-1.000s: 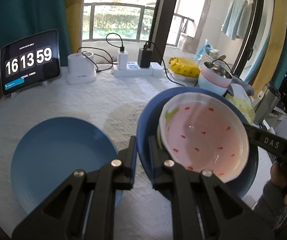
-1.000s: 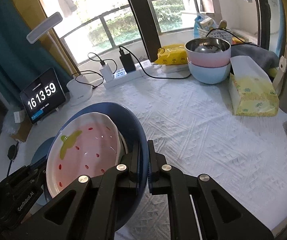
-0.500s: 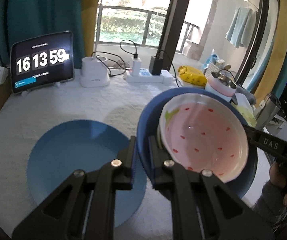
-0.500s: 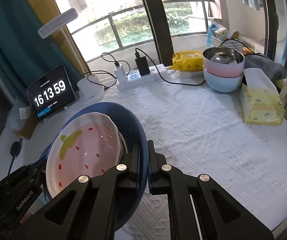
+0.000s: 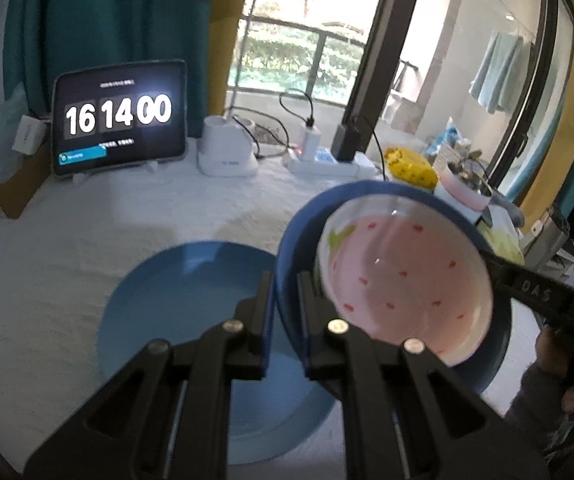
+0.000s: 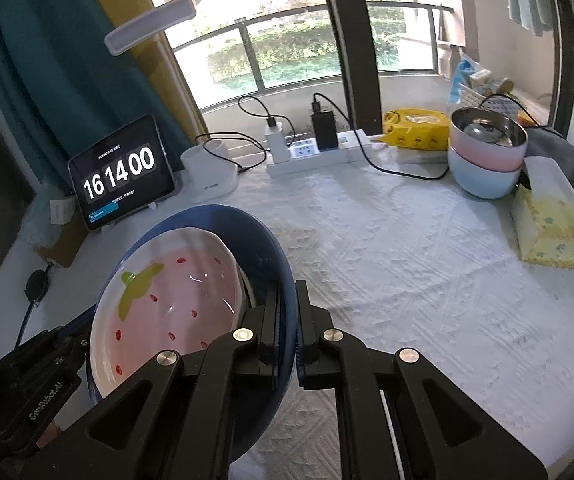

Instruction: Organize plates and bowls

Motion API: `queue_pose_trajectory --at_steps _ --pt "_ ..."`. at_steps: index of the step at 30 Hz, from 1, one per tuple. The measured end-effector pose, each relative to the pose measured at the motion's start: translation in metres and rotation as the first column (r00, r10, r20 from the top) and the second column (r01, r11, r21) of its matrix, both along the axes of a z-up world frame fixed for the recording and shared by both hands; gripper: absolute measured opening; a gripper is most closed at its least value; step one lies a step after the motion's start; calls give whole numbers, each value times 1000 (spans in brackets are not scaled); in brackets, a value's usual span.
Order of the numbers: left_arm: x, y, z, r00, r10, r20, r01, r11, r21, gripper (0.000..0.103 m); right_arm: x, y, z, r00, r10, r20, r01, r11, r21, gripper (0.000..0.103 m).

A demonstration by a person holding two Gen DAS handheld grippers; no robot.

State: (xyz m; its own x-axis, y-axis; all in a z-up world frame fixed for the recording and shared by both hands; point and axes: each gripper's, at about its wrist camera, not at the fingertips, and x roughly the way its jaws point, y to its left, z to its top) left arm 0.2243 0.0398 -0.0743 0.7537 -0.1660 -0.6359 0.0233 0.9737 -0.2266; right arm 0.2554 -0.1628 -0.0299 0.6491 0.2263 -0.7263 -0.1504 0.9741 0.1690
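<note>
Strawberry dish (image 5: pixel 403 284) sits in dark plate (image 5: pixel 299 232), held above worktop (image 6: pixel 387 248). Second plate (image 5: pixel 191 304) lies on worktop, left of it. Tablet (image 5: pixel 121 116) behind; stacked bowls (image 6: pixel 487 160) far right.

Near left: a deep dark-blue round plate (image 6: pixel 265 240), held clear of the white textured tablecloth (image 6: pixel 407 280), with a pink strawberry-patterned ceramic dish (image 6: pixel 167 296) nested inside. The black right gripper (image 6: pixel 286 320) was clamped on its right rim, the black left gripper (image 6: pixel 39 376) at its left edge. Far left: a black tablet clock (image 6: pixel 121 172) reading 16 14 00. Far centre: a white power strip (image 6: pixel 319 152). Far right: stacked pink and pale-blue bowls (image 6: pixel 487 160), beside a yellow tissue pack (image 6: pixel 551 224).
</note>
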Motion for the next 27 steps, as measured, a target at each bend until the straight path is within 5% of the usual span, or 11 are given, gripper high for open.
queue_pose_trajectory --at_steps 12,27 --pt "15 35 -7 997 70 -17 -70 998 -5 10 25 31 -20 996 15 -83 -9 997 79 7" --pt "3 80 -16 988 150 -32 -151 988 -23 10 28 81 -32 987 96 -129 -87 994 70 7"
